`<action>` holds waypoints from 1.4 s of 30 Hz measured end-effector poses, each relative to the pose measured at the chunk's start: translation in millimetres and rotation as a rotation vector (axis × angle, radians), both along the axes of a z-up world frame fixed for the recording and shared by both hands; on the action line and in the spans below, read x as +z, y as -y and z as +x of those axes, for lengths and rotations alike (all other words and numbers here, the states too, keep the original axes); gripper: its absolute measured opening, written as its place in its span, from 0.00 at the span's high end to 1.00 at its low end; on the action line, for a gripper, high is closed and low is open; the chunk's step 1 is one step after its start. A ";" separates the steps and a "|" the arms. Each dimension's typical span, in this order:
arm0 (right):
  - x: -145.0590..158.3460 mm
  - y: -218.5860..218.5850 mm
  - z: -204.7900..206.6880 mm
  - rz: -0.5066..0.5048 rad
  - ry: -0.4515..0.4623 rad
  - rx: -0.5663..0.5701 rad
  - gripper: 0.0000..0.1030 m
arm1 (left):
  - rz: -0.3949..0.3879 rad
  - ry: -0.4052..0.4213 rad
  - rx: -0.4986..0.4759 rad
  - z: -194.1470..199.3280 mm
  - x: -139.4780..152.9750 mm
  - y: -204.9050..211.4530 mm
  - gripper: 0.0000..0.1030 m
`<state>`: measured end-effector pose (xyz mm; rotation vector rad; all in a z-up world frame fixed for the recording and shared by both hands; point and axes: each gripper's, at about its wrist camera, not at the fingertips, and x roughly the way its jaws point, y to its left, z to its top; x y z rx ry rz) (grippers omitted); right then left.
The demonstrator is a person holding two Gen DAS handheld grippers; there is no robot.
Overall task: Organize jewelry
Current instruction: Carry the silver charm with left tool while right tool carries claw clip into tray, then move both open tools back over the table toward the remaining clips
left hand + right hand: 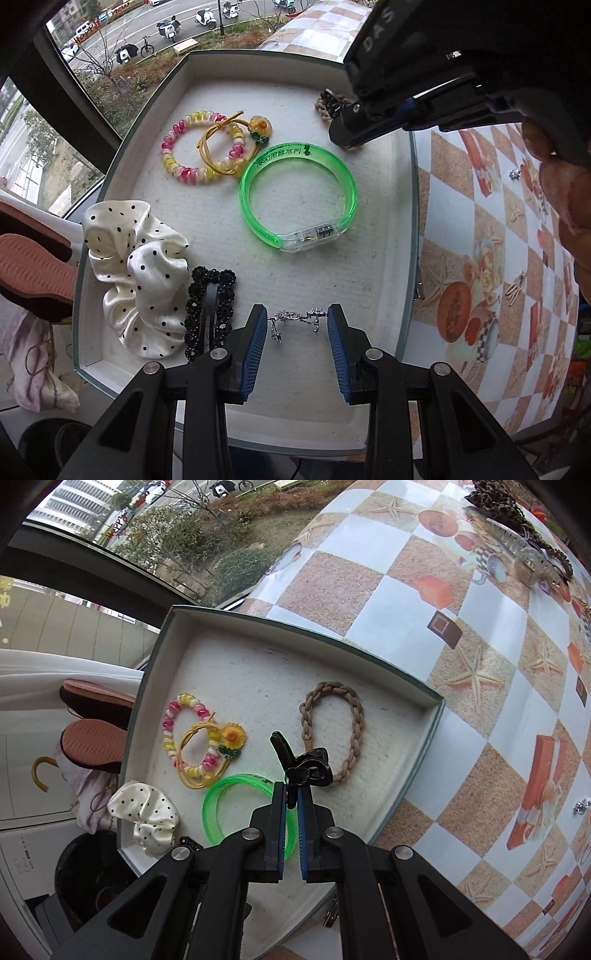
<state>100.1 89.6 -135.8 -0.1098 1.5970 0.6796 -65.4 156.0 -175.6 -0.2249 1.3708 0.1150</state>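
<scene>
A white-lined box holds a green bangle, a pink-yellow coil band, a sunflower tie, a dotted scrunchie, a black beaded clip and a silver chain piece. My left gripper is open with the silver piece lying between its fingertips. My right gripper is shut on a black clip, held over the box beside a braided tan band. The right gripper also shows in the left wrist view, over the braided band.
The box stands on a checkered tablecloth near the window. More jewelry lies on the cloth: a pile at the far right and a small silver piece. Shoes lie left of the box, off the table.
</scene>
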 end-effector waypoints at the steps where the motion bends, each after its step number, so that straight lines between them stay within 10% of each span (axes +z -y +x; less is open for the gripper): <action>1: -1.6 0.0 1.2 -0.003 -0.004 -0.001 0.94 | 0.005 0.000 -0.002 0.4 -0.4 0.9 0.64; 11: -10.8 -6.1 7.2 -0.013 -0.036 -0.003 0.93 | 0.046 -0.027 -0.013 2.3 -2.7 5.1 0.62; 14: -9.6 -4.9 10.9 -0.005 -0.044 -0.006 0.92 | 0.070 -0.012 -0.003 1.4 3.4 1.8 0.33; 16: -6.4 -2.9 12.2 0.006 -0.042 -0.011 0.82 | 0.082 -0.003 -0.007 1.5 7.2 2.2 0.33; 18: 0.2 -0.6 13.0 0.026 -0.029 -0.016 0.48 | 0.082 -0.009 -0.009 3.2 9.5 3.8 0.33; 22: 14.6 5.4 13.9 0.066 -0.012 -0.024 0.42 | 0.094 -0.016 -0.012 5.3 12.1 3.4 0.32; 25: 26.2 17.0 15.7 0.088 0.007 -0.041 0.36 | 0.119 -0.002 -0.012 8.2 17.2 6.0 0.00; 42: 42.6 225.0 9.1 0.033 0.013 -0.422 0.20 | 0.114 0.065 -0.134 25.6 61.7 57.5 0.00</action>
